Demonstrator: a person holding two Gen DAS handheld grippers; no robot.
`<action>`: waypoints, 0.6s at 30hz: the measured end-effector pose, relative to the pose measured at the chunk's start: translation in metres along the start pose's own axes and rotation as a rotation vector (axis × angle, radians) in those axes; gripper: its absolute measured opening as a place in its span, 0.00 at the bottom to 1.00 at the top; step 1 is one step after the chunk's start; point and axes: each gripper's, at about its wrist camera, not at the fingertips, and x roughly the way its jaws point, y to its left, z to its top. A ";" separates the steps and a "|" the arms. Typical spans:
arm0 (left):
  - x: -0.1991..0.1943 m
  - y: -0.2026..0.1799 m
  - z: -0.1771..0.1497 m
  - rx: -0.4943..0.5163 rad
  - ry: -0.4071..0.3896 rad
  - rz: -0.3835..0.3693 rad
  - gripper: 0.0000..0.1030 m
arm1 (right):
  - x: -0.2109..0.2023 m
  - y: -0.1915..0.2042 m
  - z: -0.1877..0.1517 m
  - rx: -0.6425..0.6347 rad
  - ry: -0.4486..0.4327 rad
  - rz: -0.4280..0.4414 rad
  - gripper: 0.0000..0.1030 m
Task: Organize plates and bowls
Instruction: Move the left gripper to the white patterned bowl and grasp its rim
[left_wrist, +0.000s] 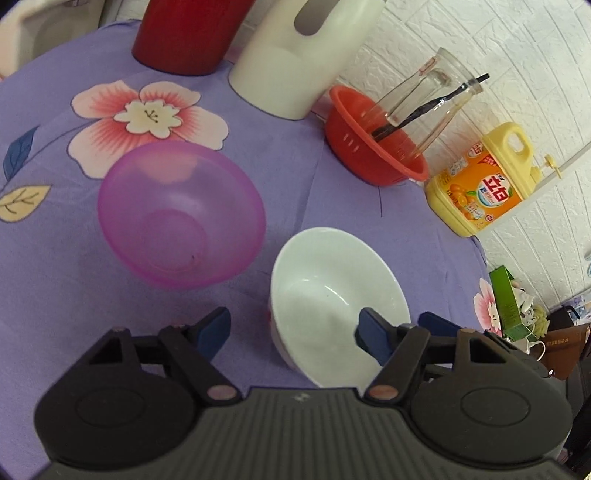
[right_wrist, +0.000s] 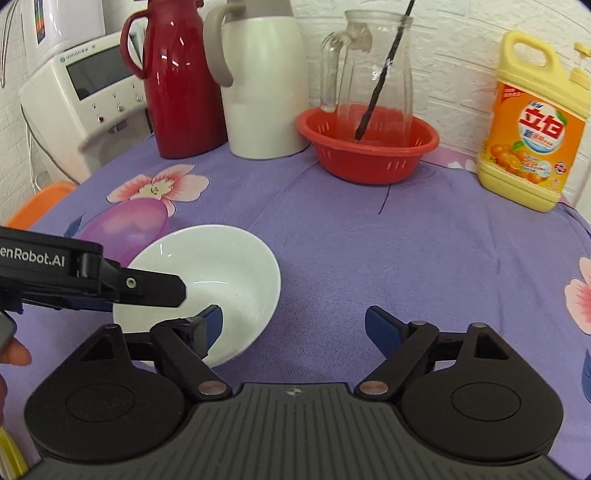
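A white bowl (left_wrist: 332, 295) sits on the purple flowered tablecloth (left_wrist: 55, 295), with a translucent pink bowl (left_wrist: 181, 214) just to its left. My left gripper (left_wrist: 295, 328) is open; its right finger reaches inside the white bowl and its left finger is outside the rim. In the right wrist view the white bowl (right_wrist: 221, 266) is at lower left with the pink bowl (right_wrist: 125, 225) behind it, and the left gripper's fingers (right_wrist: 147, 286) lie over its rim. My right gripper (right_wrist: 295, 325) is open and empty, just right of the white bowl.
At the back stand a red thermos (right_wrist: 177, 77), a white thermos (right_wrist: 262, 81), a red colander (right_wrist: 369, 144) holding a glass jug (right_wrist: 369, 66), and a yellow detergent bottle (right_wrist: 532, 125). A white appliance (right_wrist: 85, 96) is at far left. The table edge drops off at right (left_wrist: 480, 258).
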 end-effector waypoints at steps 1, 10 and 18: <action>0.003 0.000 -0.001 -0.010 0.005 0.001 0.66 | 0.004 0.001 0.002 -0.002 0.003 0.005 1.00; 0.010 -0.002 -0.001 -0.006 -0.032 0.026 0.38 | 0.021 0.014 0.003 -0.043 0.031 0.016 0.90; 0.014 -0.011 -0.005 0.068 -0.047 0.068 0.32 | 0.022 0.029 0.006 -0.083 0.020 0.006 0.67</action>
